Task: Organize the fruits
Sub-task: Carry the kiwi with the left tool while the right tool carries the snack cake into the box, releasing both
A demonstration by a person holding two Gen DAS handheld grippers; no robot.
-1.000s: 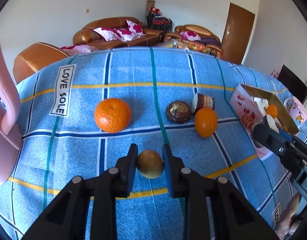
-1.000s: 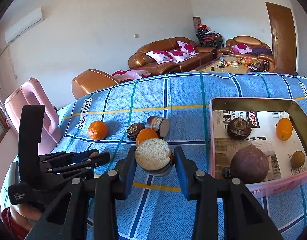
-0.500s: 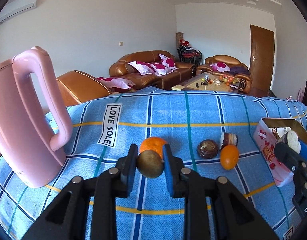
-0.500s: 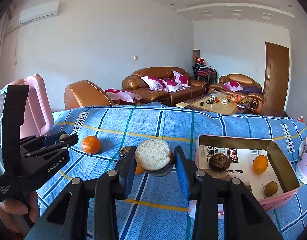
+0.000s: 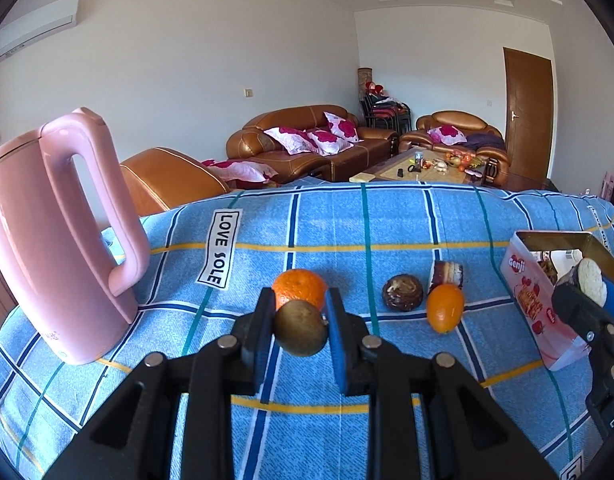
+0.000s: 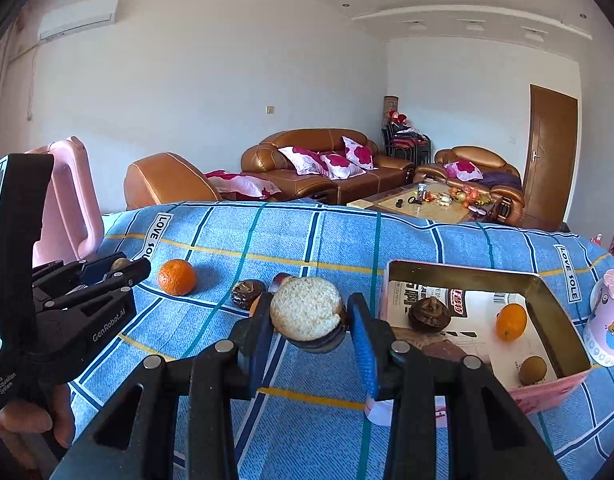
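My left gripper is shut on a brown kiwi, lifted above the blue checked cloth. My right gripper is shut on a round fruit half with a pale grainy face and dark skin, held left of the pink box. In the box lie a dark fruit, an orange, a kiwi and a large brown fruit, mostly hidden. On the cloth lie a big orange, a dark round fruit, a small orange and a cut piece.
A pink kettle stands at the cloth's left. A pink cup stands right of the box. A hand holds the left gripper low at the left. Brown sofas and a coffee table stand beyond the far edge.
Both grippers have risen and tilted up, each keeping its fruit. The kettle has come into the left wrist view, and the box sits lower and farther in the right wrist view.
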